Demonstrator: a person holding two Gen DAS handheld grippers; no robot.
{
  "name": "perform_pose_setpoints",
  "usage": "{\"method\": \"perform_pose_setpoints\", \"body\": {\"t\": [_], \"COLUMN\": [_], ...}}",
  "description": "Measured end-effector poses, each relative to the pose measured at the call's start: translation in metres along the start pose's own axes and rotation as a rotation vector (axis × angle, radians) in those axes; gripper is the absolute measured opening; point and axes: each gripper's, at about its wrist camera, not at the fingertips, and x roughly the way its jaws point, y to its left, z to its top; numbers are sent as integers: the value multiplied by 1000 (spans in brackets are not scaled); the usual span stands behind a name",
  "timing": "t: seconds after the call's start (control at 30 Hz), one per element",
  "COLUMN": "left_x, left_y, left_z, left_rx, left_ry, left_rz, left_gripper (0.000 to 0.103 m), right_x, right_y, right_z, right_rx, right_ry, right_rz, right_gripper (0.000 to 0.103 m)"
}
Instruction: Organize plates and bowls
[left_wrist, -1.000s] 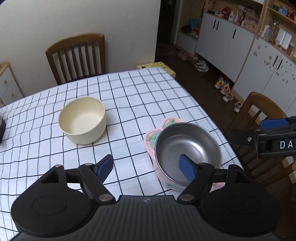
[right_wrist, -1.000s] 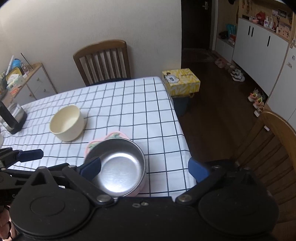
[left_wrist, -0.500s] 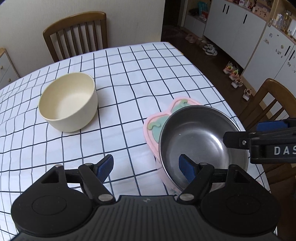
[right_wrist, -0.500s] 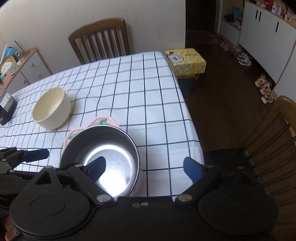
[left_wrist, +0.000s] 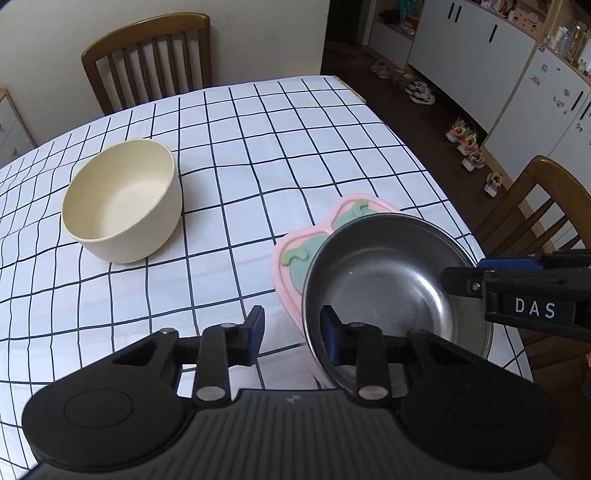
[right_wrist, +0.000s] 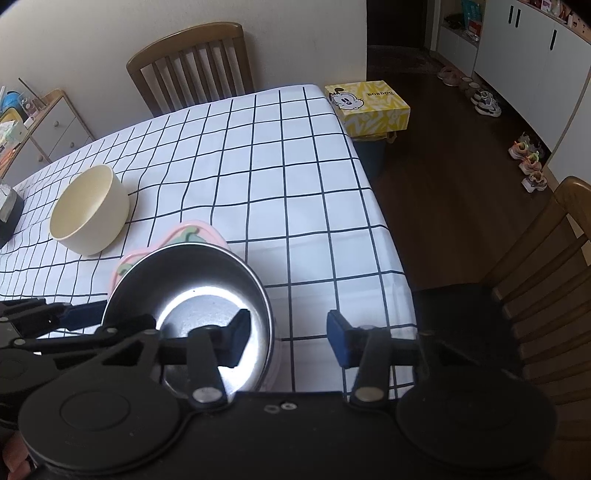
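Sitting well left of the stack, the cream bowl has open checked desk around it. The left gripper straddles the steel bowl's near-left rim, jaws narrowed from earlier, not closed. The bowl rests on the pink plate near the desk's right edge. The right gripper, also narrower, straddles the right rim.
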Motion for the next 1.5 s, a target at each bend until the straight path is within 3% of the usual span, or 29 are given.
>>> {"method": "perform_pose_setpoints", "body": {"t": [0.07,0.2,0.37,0.87,1.5], "left_x": [0,-2,-3,-28,-126], "left_y": [0,-1,-3,-4,-7], "left_z": [0,0,0,-14,-41], "left_rx": [0,-2,9,23,77], "left_ry": [2,7,10,23,-35], "left_rz": [-1,-18,-16,-20,-83], "left_gripper": [23,15,13,10,10], "right_x": [0,-1,-3,-26,-115], "right_y": [-1,0,5,19,38], "right_z": [0,-1,-3,-21,-52], "right_rx": [3,7,12,21,29], "right_ry": [1,3,9,22,-7], "right_rz": [2,1,22,-15,-35], "right_gripper": [30,22,6,5,5]}}
